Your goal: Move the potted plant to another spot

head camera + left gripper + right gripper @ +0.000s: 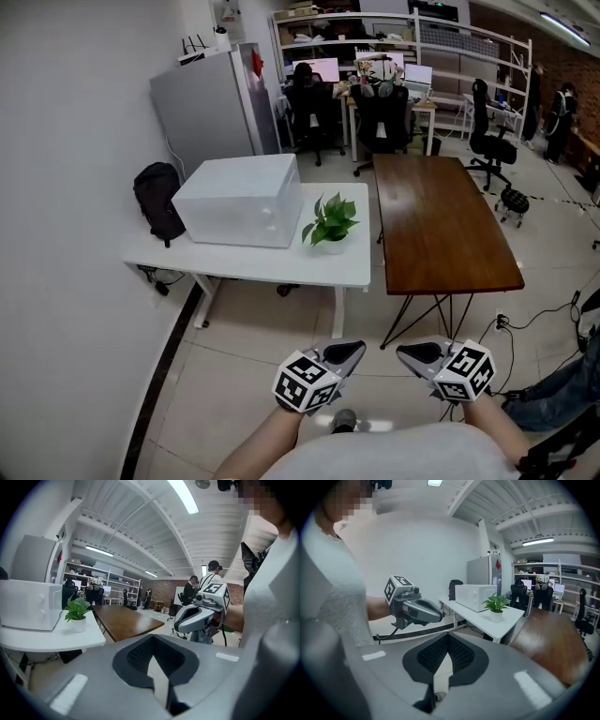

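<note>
The potted plant (pixel 330 225), green leaves in a small white pot, stands on the right end of the white table (pixel 253 265), beside a white box-shaped appliance (pixel 239 200). Both grippers hover low over the tiled floor, well short of the table and apart from the plant. My left gripper (pixel 354 350) and right gripper (pixel 405 352) are side by side, tips turned toward each other. The left gripper view shows its jaws (pixel 153 638) shut and empty, the plant (pixel 76 611) far off at left. In the right gripper view the jaws (pixel 447 633) are shut and empty, the plant (pixel 496 605) far ahead.
A long brown table (pixel 436 220) stands right of the white one with a narrow gap between. A black backpack (pixel 157 200) leans at the white table's left end, a grey fridge (pixel 211 103) behind. Office chairs and desks fill the back. A person's leg (pixel 562 389) is at right.
</note>
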